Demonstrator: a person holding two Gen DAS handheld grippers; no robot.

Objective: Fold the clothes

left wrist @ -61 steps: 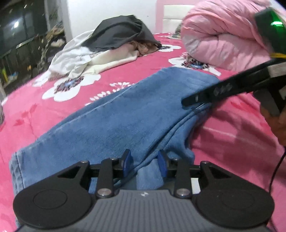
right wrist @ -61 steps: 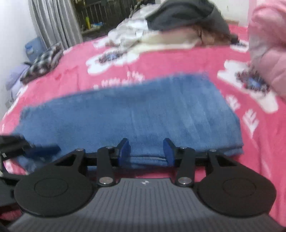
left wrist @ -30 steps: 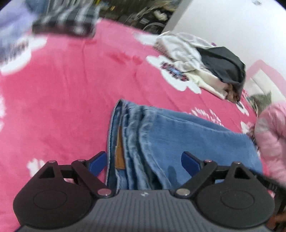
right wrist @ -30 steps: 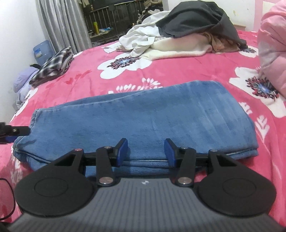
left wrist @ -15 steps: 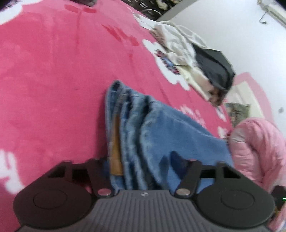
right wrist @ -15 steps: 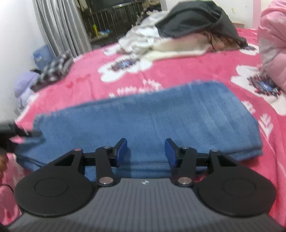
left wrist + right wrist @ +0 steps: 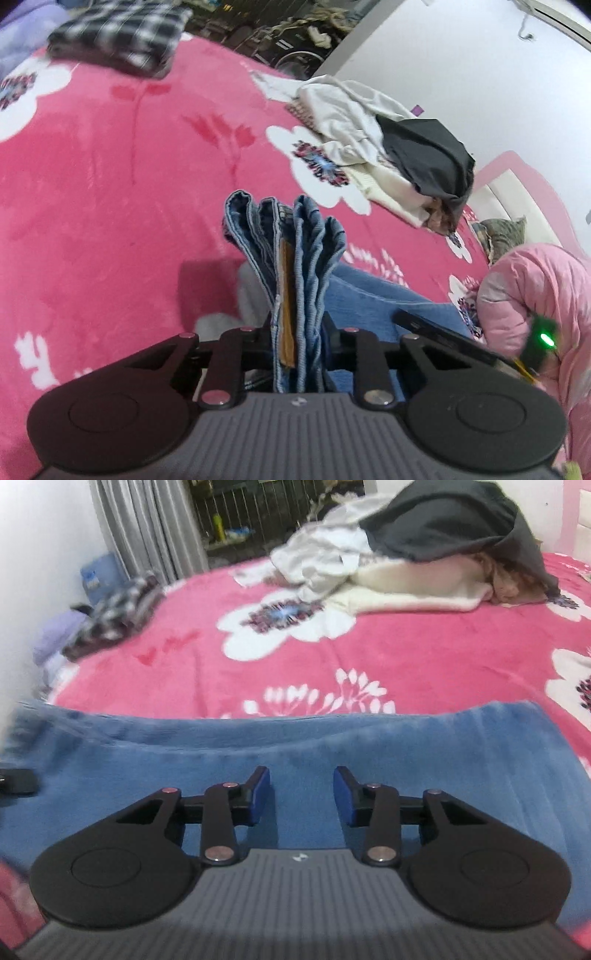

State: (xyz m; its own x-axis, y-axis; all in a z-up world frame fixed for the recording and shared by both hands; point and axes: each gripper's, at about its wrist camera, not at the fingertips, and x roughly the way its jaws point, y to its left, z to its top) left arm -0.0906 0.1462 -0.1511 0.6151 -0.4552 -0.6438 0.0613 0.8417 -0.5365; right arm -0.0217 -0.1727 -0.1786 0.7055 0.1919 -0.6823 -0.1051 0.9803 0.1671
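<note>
in the left wrist view, a folded plaid garment [image 7: 118,35] is seen at the far left edge of the pink floral blanket [image 7: 92,192]. in the middle, the bunched end of the blue jeans [image 7: 291,258] is raised off the blanket; its stacked denim layers and a tan strip stand upright and fan out at the top. this bunch is clamped by the left gripper [image 7: 297,354], whose jaws are closing and are pressed narrow against both sides of the denim. to the right of the bunch, the rest of the jeans runs low across the blanket. further right, a heap of white and dark clothes [image 7: 391,147] lies near the wall, and a pink quilted duvet [image 7: 535,295] is piled at the right edge. part of the other gripper, with a green light [image 7: 546,338], is seen in front of the duvet.

in the right wrist view, which is blurred, the plaid garment [image 7: 118,616] lies at the left by a grey curtain [image 7: 147,528]. a dark piece of the left gripper [image 7: 18,781] shows at the left edge, by the end of the jeans. the jeans [image 7: 295,746] are spread flat across the blanket [image 7: 406,657] from left to right. the right gripper [image 7: 301,797] is held over the near part of the denim; its jaws are closing, a clear gap is left between the 2 blue pads [image 7: 260,794], and nothing is pinched between them. whether the pads touch the cloth below cannot be told. at the upper right, the heap of clothes [image 7: 424,542] lies on the blanket.
</note>
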